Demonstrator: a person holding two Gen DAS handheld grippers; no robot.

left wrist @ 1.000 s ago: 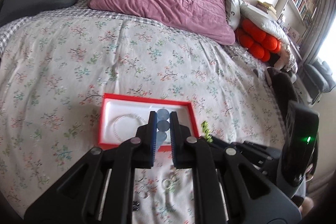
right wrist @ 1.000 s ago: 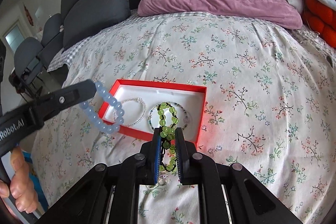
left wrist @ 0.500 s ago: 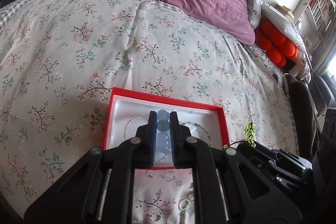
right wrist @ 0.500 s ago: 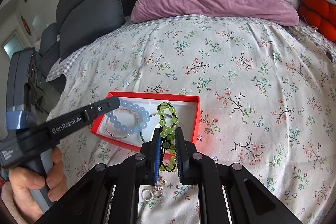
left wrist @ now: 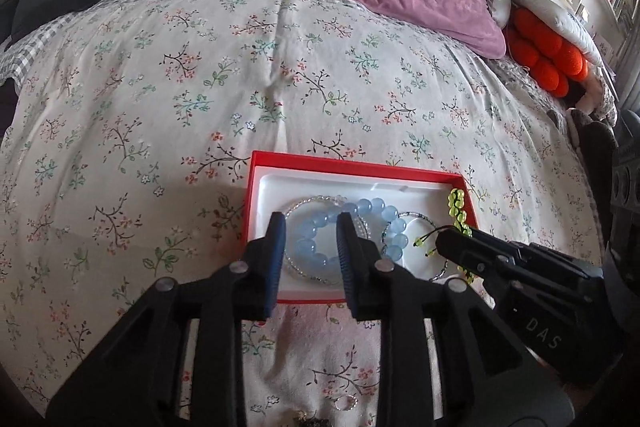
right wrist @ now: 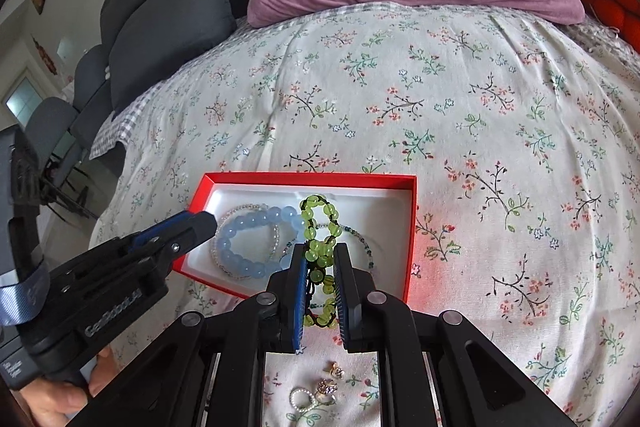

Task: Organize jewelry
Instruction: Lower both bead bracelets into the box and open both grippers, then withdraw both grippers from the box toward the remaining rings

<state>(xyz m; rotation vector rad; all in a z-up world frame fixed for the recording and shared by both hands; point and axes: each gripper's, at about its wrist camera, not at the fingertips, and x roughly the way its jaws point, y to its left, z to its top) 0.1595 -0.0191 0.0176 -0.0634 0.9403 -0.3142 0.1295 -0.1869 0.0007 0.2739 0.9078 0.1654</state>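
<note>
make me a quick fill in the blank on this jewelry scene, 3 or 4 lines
1. The blue bead bracelet lies inside the ____ box.
2. The right gripper is shut on the ____ bead bracelet.
3. The left gripper, jaws opening, hangs over the ____ bracelet.
4. The small rings lie on the floral ____, outside the box.

Missing words: red; green; blue; bedspread
</note>
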